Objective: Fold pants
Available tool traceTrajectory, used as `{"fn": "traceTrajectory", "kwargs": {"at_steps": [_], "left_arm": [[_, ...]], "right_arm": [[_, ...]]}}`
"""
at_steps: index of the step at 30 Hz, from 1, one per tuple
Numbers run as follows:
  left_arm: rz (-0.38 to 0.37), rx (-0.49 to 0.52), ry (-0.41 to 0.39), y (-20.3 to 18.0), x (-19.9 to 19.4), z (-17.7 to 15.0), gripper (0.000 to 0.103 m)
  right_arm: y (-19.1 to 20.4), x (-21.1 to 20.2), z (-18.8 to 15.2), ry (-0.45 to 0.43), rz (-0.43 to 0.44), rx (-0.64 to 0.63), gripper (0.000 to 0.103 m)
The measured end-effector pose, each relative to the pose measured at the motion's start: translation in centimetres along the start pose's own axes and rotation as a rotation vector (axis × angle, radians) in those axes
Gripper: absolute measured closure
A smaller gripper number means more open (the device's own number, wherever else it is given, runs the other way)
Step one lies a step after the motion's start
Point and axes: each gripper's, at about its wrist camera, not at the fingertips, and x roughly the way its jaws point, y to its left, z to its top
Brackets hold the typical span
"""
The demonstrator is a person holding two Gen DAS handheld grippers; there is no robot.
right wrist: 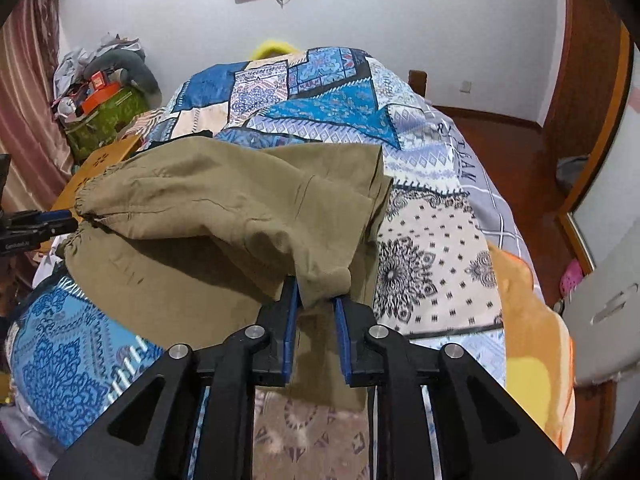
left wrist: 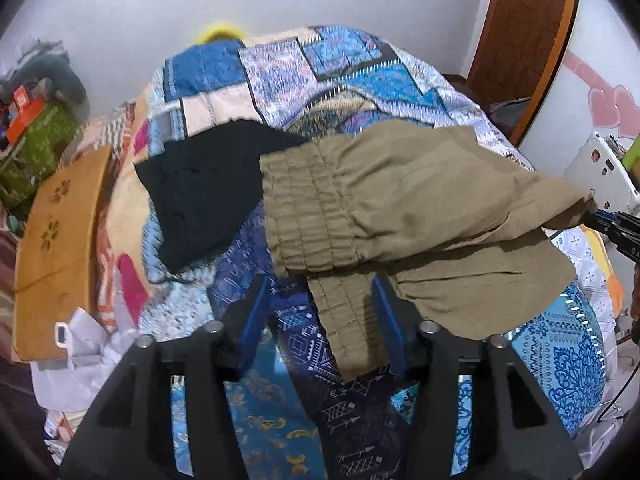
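Khaki pants (left wrist: 400,208) with an elastic waistband lie partly folded on the patterned quilt (left wrist: 280,80). My left gripper (left wrist: 320,292) is open, its blue pads on either side of the lower waistband edge, touching nothing that I can see. In the right wrist view the pants (right wrist: 224,216) drape from my right gripper (right wrist: 316,300), which is shut on a bunched fold of the khaki cloth and lifts it. The right gripper also shows in the left wrist view (left wrist: 600,216) at the pants' far right corner. The left gripper shows in the right wrist view (right wrist: 60,218) by the waistband.
A black garment (left wrist: 208,188) lies on the quilt left of the pants. An orange cushion (left wrist: 56,248) and white paper clutter (left wrist: 80,360) sit at the bed's left edge. A green box pile (right wrist: 104,112) stands by the wall. A wooden door (left wrist: 520,40) is at the right.
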Motion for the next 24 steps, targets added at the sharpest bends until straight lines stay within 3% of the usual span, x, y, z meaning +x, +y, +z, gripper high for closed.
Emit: {"fn": "traceTrajectory", "kwargs": {"at_steps": [6,11,14,19,24], "left_arm": [[0.031,0.056,-0.094,-1.4,-2.8,1.7,0.020],[0.012,0.127,-0.084,-3.5,-2.6,2.6,0.008],[0.008,0.175,-0.021,-4.9,-0.7,2.5,0.007],[0.059,0.249,0.043,-6.6,2.4,2.1,0.007],[0.095,0.283,0.058,-7.2,4.3,2.3,0.007]], "right_arm": [[0.7,-3.1,0.6,-0.074,0.011,-0.012,0.057],[3.2,-3.7,2.2,-0.096,0.046,-0.103,0.031],[5.2,-2.3,2.8,-0.057,0.061,-0.192,0.026],[7.7,1.4,2.7,0.030,0.070,-0.309,0.026],[8.8,5.4,1.8,0.077,-0.022,-0.374,0.026]]}}
